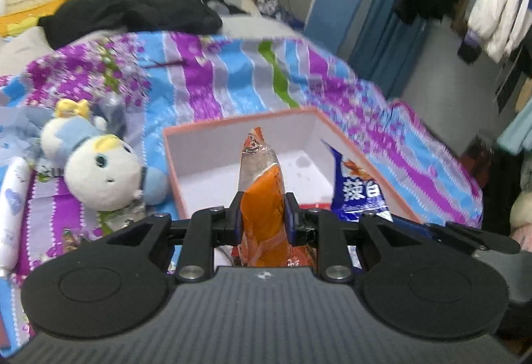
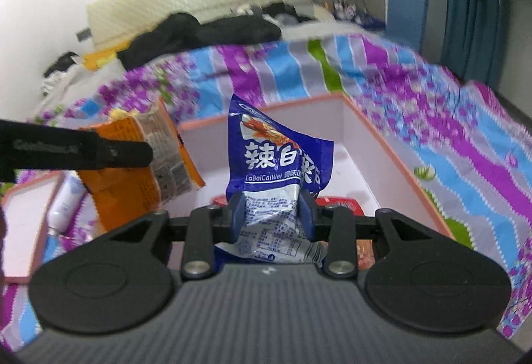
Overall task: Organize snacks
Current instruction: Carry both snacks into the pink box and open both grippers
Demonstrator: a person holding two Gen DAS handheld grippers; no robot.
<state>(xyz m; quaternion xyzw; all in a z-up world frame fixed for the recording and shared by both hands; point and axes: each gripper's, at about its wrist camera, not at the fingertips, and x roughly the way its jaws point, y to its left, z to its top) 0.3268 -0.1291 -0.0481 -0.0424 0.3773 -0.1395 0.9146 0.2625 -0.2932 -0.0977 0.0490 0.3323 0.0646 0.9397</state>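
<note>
My left gripper is shut on an orange snack packet, held edge-on over the near side of a pink-rimmed white box on the bed. My right gripper is shut on a blue snack packet, also above the box. The blue packet shows in the left wrist view at the right. The orange packet shows in the right wrist view at the left, with the left gripper's arm across it. A red packet lies inside the box.
The box sits on a striped purple and blue bedspread. A plush toy and a white bottle lie to its left. The box lid lies at the left. Dark clothes are piled further back.
</note>
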